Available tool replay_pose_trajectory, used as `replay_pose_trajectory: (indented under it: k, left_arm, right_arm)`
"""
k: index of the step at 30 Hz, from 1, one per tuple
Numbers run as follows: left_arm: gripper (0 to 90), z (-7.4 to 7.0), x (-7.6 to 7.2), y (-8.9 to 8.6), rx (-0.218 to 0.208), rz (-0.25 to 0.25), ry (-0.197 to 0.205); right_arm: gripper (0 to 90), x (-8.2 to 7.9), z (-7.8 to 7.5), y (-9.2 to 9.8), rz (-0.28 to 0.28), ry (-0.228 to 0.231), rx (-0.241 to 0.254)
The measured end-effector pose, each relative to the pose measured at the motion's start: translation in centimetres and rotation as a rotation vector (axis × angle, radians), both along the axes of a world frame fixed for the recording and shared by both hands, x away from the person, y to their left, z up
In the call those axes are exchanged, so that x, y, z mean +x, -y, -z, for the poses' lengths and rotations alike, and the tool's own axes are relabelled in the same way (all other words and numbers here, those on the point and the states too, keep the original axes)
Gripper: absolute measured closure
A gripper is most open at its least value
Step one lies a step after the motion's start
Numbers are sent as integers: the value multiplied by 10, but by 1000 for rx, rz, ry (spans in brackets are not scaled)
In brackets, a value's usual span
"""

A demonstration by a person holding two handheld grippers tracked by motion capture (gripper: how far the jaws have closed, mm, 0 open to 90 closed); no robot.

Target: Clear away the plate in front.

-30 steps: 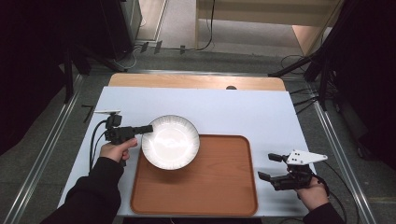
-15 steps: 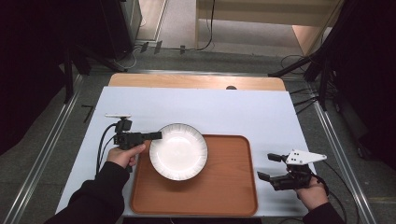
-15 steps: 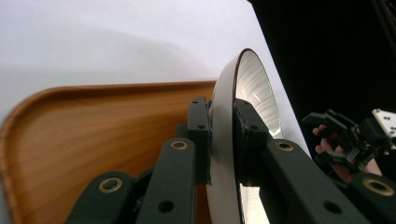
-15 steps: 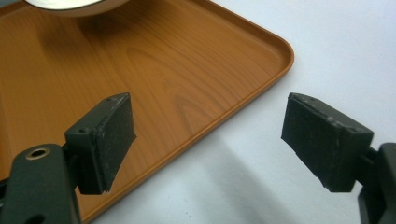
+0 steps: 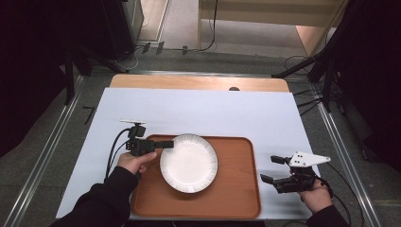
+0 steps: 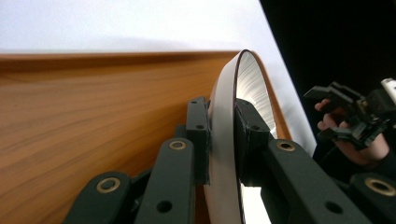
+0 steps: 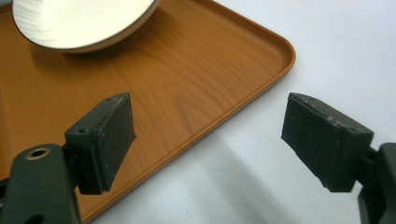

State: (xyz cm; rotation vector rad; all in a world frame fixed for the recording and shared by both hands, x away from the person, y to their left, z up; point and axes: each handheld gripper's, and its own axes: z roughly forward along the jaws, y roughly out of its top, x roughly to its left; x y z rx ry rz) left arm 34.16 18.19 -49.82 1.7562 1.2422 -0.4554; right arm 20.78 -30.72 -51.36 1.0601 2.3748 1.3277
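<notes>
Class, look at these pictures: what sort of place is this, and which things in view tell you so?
Probably a recording lab, not a kitchen: a table under a plain white sheet, cables across the floor, and a person working a plate with handheld grippers.

left claw (image 5: 166,143) level, jaws clamped, right claw (image 5: 273,169) low, jaws spread wide, hands gripping handles

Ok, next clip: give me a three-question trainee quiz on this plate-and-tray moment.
1. True or false: the left gripper clamps the white plate by its rim.
2. What lies under the plate? A) bare white table cover B) wooden tray C) a second plate
3. How do the right gripper's jaws stand, and is anything between them?

Key
1. True; its pads sit on either side of the rim.
2. B, the wooden tray.
3. Wide open, nothing between them; the gripper is beside the tray's right edge.
</notes>
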Motion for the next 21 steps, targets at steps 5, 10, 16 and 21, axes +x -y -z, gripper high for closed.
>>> replay_pose_trajectory:
  k: [5, 10, 16, 21]
  left_arm:
    - [793, 3, 0, 3, 14, 6, 7]
    - [809, 6, -2, 9, 52, 10, 28]
    - [826, 8, -4, 14, 105, 27, 50]
    - [837, 9, -5, 20, 157, 52, 69]
  right_arm:
    - [178, 0, 0, 0, -3, -1, -2]
    - [178, 1, 0, 0, -8, 0, -8]
    - [178, 1, 0, 0, -10, -1, -12]
    - [178, 1, 0, 0, -12, -1, -11]
